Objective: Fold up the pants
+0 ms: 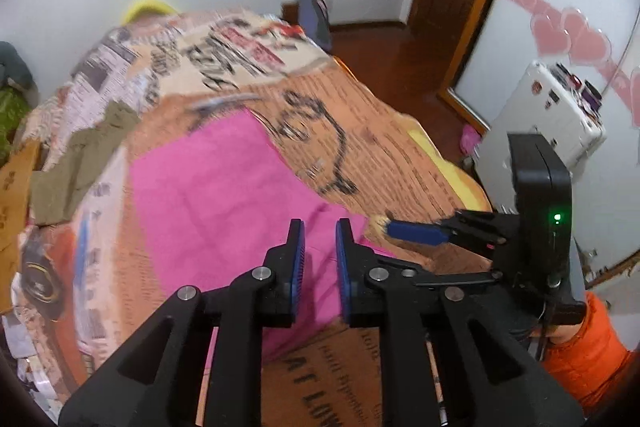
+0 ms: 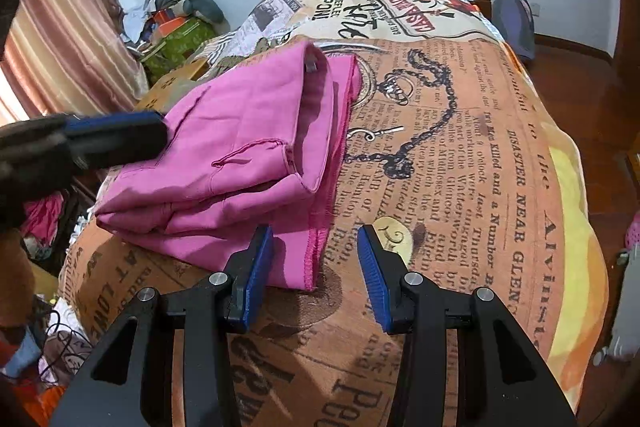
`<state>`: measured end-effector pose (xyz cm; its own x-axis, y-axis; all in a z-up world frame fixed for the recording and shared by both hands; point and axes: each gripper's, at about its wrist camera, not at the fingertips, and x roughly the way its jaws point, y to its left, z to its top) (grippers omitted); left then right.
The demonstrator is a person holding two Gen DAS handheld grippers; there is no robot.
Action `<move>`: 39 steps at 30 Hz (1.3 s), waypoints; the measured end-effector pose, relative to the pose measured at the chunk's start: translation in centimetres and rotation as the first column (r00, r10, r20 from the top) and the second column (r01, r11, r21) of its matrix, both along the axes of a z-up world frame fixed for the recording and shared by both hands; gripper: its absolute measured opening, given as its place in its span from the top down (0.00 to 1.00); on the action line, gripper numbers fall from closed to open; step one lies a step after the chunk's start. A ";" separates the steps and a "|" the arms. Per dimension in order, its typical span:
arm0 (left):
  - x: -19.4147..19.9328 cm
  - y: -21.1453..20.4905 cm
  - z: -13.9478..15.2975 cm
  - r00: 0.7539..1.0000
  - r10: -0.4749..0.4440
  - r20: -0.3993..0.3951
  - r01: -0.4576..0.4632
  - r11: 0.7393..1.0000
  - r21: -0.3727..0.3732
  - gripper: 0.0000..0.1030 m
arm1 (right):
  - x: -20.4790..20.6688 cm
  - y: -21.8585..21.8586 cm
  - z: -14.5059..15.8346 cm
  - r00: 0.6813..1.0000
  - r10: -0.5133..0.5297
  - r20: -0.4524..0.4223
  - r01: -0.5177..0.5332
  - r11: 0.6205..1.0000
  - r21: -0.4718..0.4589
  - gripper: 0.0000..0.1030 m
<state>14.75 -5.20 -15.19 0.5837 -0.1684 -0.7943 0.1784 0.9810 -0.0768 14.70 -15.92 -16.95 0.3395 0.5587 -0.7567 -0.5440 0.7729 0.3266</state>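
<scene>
One pair of pink pants (image 2: 240, 147) lies on the newspaper-print blanket (image 2: 460, 155), already folded into a thick stack of layers, so folding looks mostly done; maybe one last fold or smoothing left, judging by the loose hem edge nearest the right gripper (image 2: 316, 243). Two grippers: the right one spread wide, empty, just at that hem; left gripper (image 1: 320, 247) over the pants, fingers parted with a narrow gap, pinching nothing. One olive garment (image 1: 80, 155) lies beyond the pants.
</scene>
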 end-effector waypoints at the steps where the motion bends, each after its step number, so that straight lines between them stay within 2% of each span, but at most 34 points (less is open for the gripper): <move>1: -0.2 0.5 0.3 1.000 0.008 0.015 -0.008 1.000 0.012 0.83 | -0.1 -0.1 0.4 1.000 -0.001 0.010 0.001 1.000 0.006 0.61; 4: -0.1 2.5 -0.5 0.999 0.047 0.008 -0.047 0.996 0.073 0.82 | -0.3 -0.2 1.7 0.999 -0.004 0.039 0.003 1.000 0.025 0.61; 9: 0.0 4.6 -4.6 0.992 0.066 -0.104 -0.059 0.996 0.069 0.82 | 0.0 0.9 3.4 0.997 -0.004 0.083 -0.001 0.998 0.056 0.61; 11: -0.4 4.5 -5.2 0.993 0.066 -0.094 -0.059 0.995 0.077 0.81 | 0.3 1.7 3.6 0.995 -0.004 0.095 -0.002 0.998 0.059 0.57; 14: -0.8 3.8 -5.3 0.996 0.054 -0.068 -0.047 0.993 0.105 0.80 | 1.1 2.9 2.7 0.996 -0.007 0.085 0.003 0.999 0.047 0.56; 19: -0.6 4.6 -4.9 0.996 0.035 -0.079 -0.030 0.998 0.061 0.80 | 1.4 2.8 0.0 1.000 -0.013 0.014 0.013 1.000 -0.001 0.56; 24: 0.7 7.9 -3.3 0.995 0.073 -0.071 -0.074 0.997 -0.007 0.79 | 1.5 2.0 -0.4 1.000 -0.021 -0.005 0.021 1.000 0.008 0.54; 26: 1.9 9.6 -2.8 0.992 0.112 -0.057 -0.111 0.994 0.019 0.78 | 1.5 2.1 -0.1 1.000 -0.014 0.005 0.014 1.000 -0.005 0.54; 28: 3.3 11.2 -2.5 0.990 0.136 -0.038 -0.134 0.990 0.043 0.74 | 1.4 2.4 0.0 1.000 -0.003 0.022 0.003 1.000 -0.023 0.54; 30: 4.8 12.6 -2.8 0.986 0.161 -0.042 -0.159 0.986 0.052 0.65 | 1.4 2.5 -0.2 1.000 -0.002 0.024 0.003 1.000 -0.022 0.54; 32: 6.4 13.9 -3.4 0.983 0.176 -0.062 -0.174 0.984 0.031 0.63 | 1.6 2.3 -0.4 1.000 -0.008 0.012 0.008 1.000 -0.003 0.54; 39: 11.1 16.4 -7.0 0.971 0.195 -0.141 -0.199 0.980 -0.021 0.47 | 1.7 1.6 -0.8 1.000 -0.023 -0.013 0.023 0.999 0.046 0.52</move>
<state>25.88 11.17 -22.21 0.4940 -0.0900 -0.8648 -0.0327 0.9920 -0.1219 16.39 -14.29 -17.79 0.3432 0.5853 -0.7346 -0.5218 0.7692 0.3690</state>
